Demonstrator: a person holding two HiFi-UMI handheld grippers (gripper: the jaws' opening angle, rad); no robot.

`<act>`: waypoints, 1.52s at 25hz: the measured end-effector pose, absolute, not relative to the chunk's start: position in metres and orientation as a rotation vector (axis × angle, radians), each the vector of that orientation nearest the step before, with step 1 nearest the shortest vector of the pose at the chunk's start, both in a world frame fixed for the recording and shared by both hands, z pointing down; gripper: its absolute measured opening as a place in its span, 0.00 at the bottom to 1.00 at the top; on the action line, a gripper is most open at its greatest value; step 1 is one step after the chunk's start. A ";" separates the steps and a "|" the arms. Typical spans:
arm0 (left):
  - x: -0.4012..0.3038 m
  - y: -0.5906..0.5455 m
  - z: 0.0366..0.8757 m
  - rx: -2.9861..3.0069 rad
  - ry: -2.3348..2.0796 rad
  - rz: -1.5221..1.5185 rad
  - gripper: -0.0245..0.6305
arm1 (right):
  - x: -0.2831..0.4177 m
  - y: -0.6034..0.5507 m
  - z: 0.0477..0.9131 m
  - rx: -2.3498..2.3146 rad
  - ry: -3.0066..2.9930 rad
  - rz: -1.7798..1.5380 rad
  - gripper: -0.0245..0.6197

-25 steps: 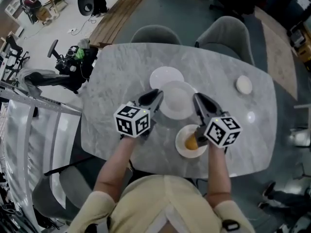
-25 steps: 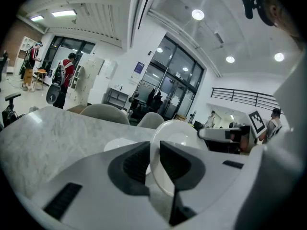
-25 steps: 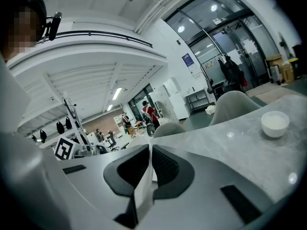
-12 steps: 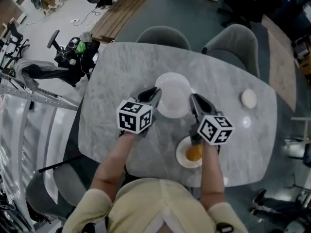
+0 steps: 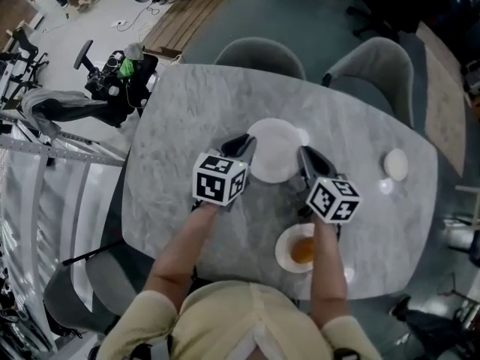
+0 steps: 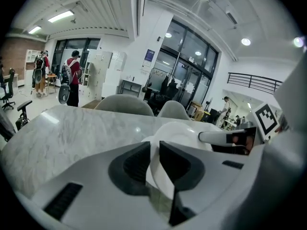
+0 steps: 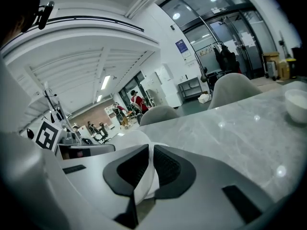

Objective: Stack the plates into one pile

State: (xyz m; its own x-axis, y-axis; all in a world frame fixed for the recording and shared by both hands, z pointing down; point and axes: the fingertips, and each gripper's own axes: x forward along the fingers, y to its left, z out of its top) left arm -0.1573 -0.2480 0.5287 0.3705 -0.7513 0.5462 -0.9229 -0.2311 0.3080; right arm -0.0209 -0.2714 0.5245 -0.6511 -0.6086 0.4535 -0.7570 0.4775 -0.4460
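Left gripper (image 5: 244, 145) and right gripper (image 5: 306, 156) are clamping opposite rims of the white plate (image 5: 274, 150) in the head view, holding it over the counter (image 5: 187, 111) above a second plate (image 5: 301, 136).

Through the left gripper view, we are seeing jaws nearly together on the thin rim; the right gripper view is showing the same.

We are judging it stiff, glazed, slippery and breakable, so level two-sided rim grips suit.

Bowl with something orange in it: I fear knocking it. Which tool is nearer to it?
Right. The right tool grips the plate's right edge, just up-table from the bowl; the left tool grips the left edge, across the plate.
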 end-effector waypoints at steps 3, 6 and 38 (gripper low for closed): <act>-0.158 -0.255 0.535 2.046 -1.458 0.428 0.13 | -0.021 -0.278 0.533 1.185 -2.470 0.929 0.07; -0.158 -0.262 0.538 2.049 -1.473 0.473 0.13 | -0.022 -0.283 0.539 1.189 -2.454 0.912 0.07; -0.159 -0.276 0.552 2.180 -1.595 0.755 0.13 | -0.008 -0.294 0.549 1.309 -2.293 0.508 0.07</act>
